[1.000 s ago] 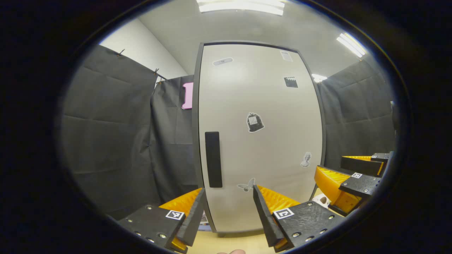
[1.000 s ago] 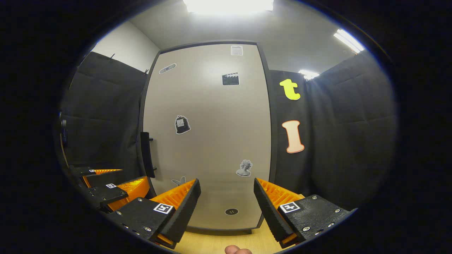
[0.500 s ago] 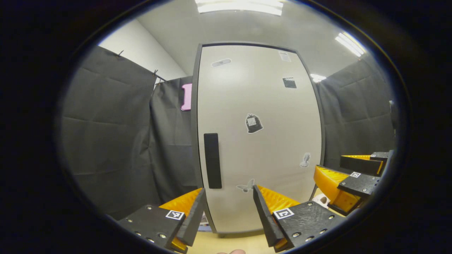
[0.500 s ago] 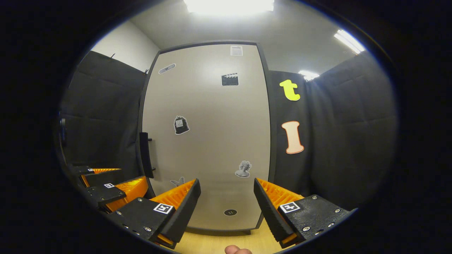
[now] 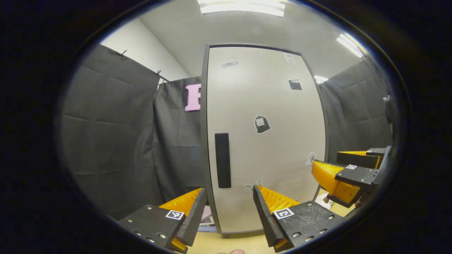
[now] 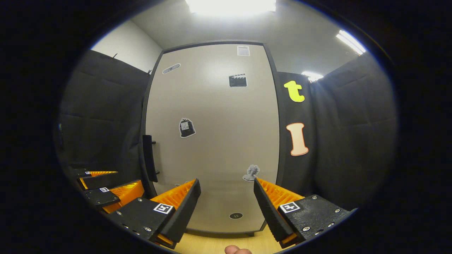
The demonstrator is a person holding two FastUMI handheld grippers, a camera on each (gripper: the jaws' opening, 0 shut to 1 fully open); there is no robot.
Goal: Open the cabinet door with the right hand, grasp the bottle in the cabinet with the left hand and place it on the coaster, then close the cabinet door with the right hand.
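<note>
Left gripper view: the left gripper (image 5: 227, 211) has its fingers apart, holding nothing. The cabinet door (image 5: 265, 141) stands closed ahead, long axis vertical; its black handle (image 5: 222, 160) runs upright near the left edge. The right gripper (image 5: 344, 169) hovers right, fingers apart.

Right gripper view: the right gripper (image 6: 226, 208) faces the cabinet door (image 6: 212, 141). The handle (image 6: 148, 158) projects at the left edge. Open wooden tabletop (image 6: 212, 245) lies before the door.

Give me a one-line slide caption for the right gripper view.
Open right gripper faces the closed cabinet door, black handle at its left edge, left gripper alongside.
</note>
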